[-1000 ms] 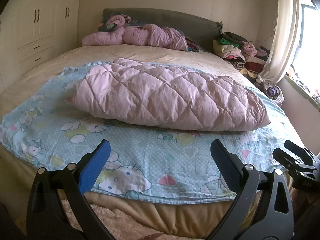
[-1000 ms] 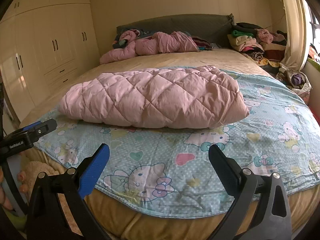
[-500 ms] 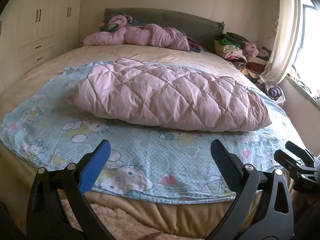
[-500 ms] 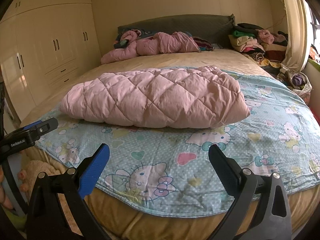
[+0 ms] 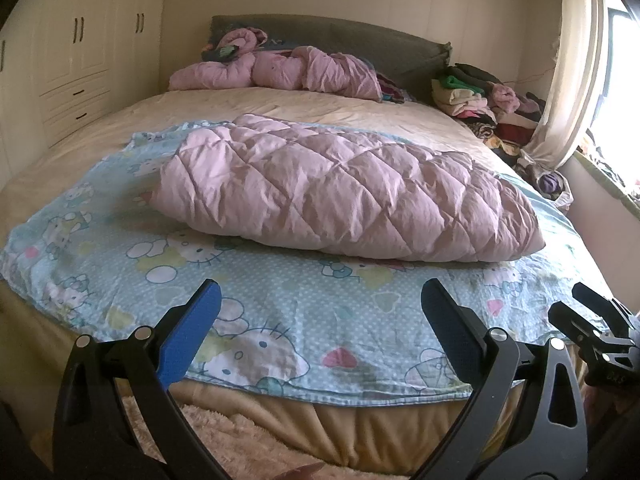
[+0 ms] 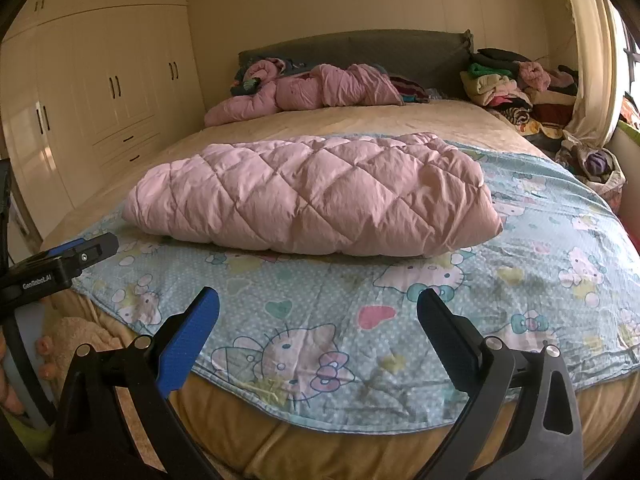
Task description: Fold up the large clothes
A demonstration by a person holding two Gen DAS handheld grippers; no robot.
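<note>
Bedroom light comes from a curtained window on one side, with cream wardrobes (image 6: 100, 92) on the other and a wide bed (image 5: 320, 108) between them. Across the near half of the bed lies a blue cartoon-print sheet (image 5: 304, 312), and on the middle of that sheet rests the pink quilted coat (image 5: 344, 196), already doubled into a long puffy bundle lying crosswise. A second crumpled pink garment (image 6: 320, 88) sits well behind the coat at the grey headboard (image 6: 400, 52), and a heap of clothes (image 6: 508, 84) is stacked beyond the coat toward the window.

The left gripper (image 5: 320, 320) and the right gripper (image 6: 318, 320) both hang short of the coat, over the sheet's near edge, fingers spread wide and gripping nothing.

The coat looks light, soft and springy, with a smooth shell that will likely slip and puff back open. Pinching through the full thickness at its two ends seems wisest; which end carries the collar or hem I cannot tell from here.
</note>
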